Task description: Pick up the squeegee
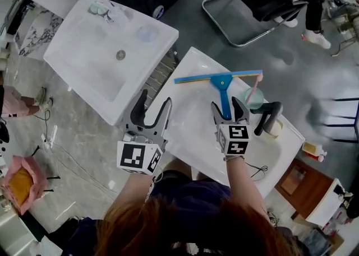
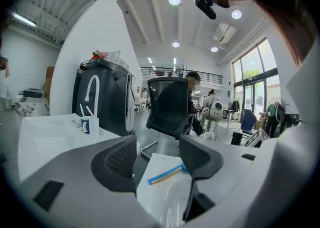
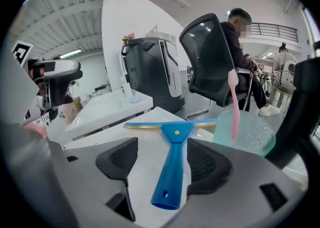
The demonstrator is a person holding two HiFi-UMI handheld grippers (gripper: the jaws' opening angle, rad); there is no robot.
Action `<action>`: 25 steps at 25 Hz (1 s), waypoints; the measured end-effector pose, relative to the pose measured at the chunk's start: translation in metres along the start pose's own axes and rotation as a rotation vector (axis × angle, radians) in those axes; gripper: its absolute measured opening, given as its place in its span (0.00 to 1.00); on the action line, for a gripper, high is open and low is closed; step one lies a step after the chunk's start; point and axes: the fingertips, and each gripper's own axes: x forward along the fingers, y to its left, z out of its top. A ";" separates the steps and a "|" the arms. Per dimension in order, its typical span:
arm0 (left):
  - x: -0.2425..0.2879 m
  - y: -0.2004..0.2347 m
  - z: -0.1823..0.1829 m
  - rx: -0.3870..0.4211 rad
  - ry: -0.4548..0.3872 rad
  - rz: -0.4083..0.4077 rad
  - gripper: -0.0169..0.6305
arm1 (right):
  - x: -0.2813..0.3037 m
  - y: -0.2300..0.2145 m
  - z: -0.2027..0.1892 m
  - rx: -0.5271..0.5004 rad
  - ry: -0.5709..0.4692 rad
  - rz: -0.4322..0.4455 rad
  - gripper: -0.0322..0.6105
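A blue squeegee (image 1: 222,82) lies flat on the white washbasin top (image 1: 190,115), blade at the far side, handle pointing toward me. My right gripper (image 1: 230,106) is open, and the handle end (image 3: 169,182) lies between its two pads without either pad touching it. In the left gripper view the squeegee blade (image 2: 165,173) shows ahead and to the right. My left gripper (image 1: 153,105) is open and empty, over the gap at the basin's left edge.
A teal cup (image 1: 253,97) with a pink toothbrush (image 3: 233,103) stands right of the squeegee, beside a black tap (image 1: 268,116). A second white basin (image 1: 106,47) sits to the left. An office chair (image 3: 212,62) with a seated person stands beyond.
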 end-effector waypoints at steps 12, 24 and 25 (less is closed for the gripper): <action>-0.006 0.007 -0.006 -0.002 0.012 0.022 0.43 | 0.023 -0.016 -0.037 0.079 0.128 -0.037 0.50; -0.009 0.011 -0.008 -0.005 0.015 0.028 0.43 | 0.020 -0.024 -0.037 0.187 0.087 -0.023 0.30; -0.009 0.010 -0.008 -0.004 0.016 0.028 0.43 | 0.019 -0.024 -0.034 0.181 0.076 -0.023 0.30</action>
